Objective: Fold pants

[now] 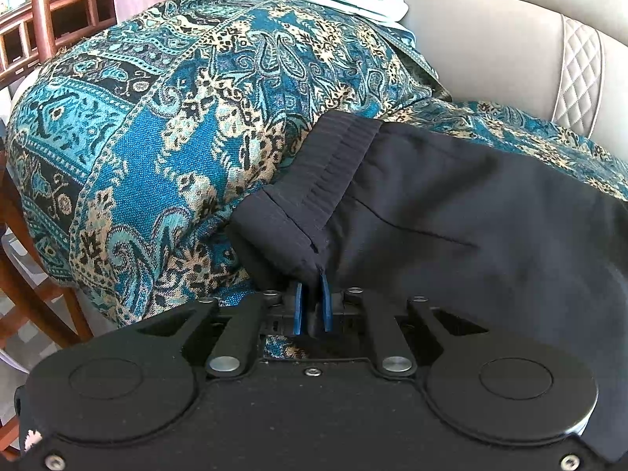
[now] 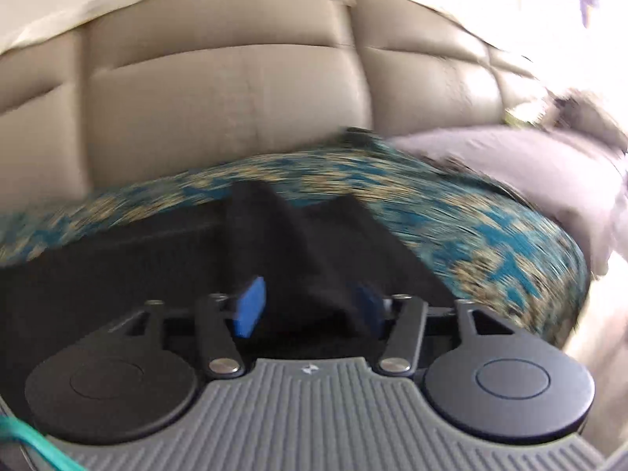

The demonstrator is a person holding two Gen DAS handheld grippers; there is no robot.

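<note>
Left gripper (image 1: pixel 312 294) pinched tight on pants (image 1: pixel 451 212) corner by waistband. Right gripper (image 2: pixel 310 306) spread wide, pads off dark cloth bunched between them. Pants lie on patterned throw (image 1: pixel 157 125); beige sofa back (image 2: pixel 219 90) behind.

One pair of pants, one patterned throw, two grippers.
One black pair of pants (image 1: pixel 451 204) on one teal paisley throw (image 1: pixel 176 117); one left gripper (image 1: pixel 312 298), one right gripper (image 2: pixel 310 306).
</note>
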